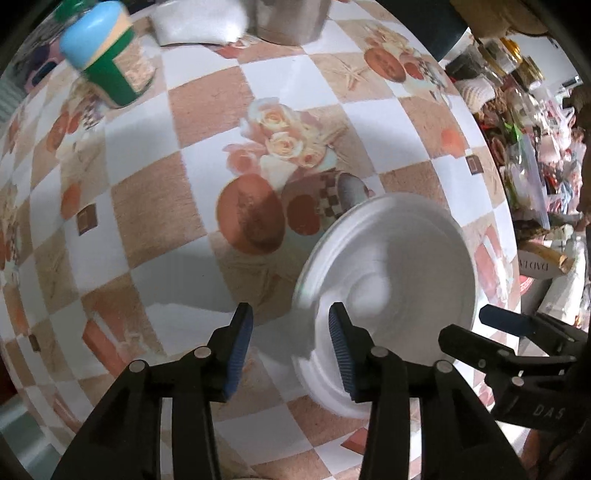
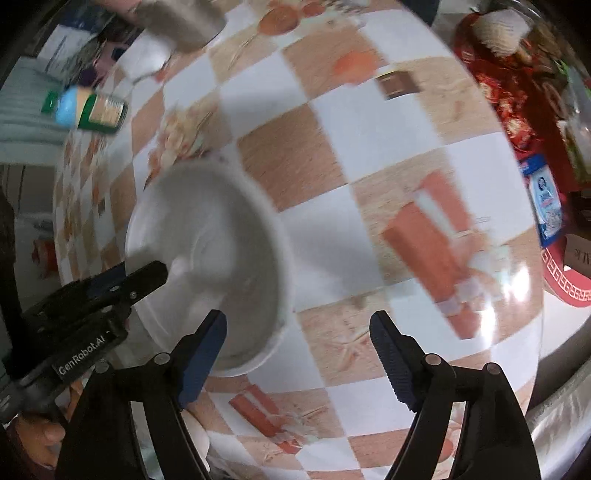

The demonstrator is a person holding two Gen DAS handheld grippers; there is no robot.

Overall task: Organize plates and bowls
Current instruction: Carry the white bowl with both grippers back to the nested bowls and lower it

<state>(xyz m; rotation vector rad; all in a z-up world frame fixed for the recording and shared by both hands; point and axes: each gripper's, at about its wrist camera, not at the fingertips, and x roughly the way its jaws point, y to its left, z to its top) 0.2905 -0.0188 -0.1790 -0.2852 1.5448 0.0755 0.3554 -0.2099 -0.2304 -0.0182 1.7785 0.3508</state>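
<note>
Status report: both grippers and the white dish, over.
Left gripper open, nothing held. Right gripper open, empty. White dish flat on the table, released. Jar far off, not in the way.

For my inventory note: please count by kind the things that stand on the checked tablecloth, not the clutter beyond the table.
White bowl: 1
Jar with blue cap and green label: 1
Metal pot, partly cut off at the top edge: 1
White packet: 1
Total: 4
</note>
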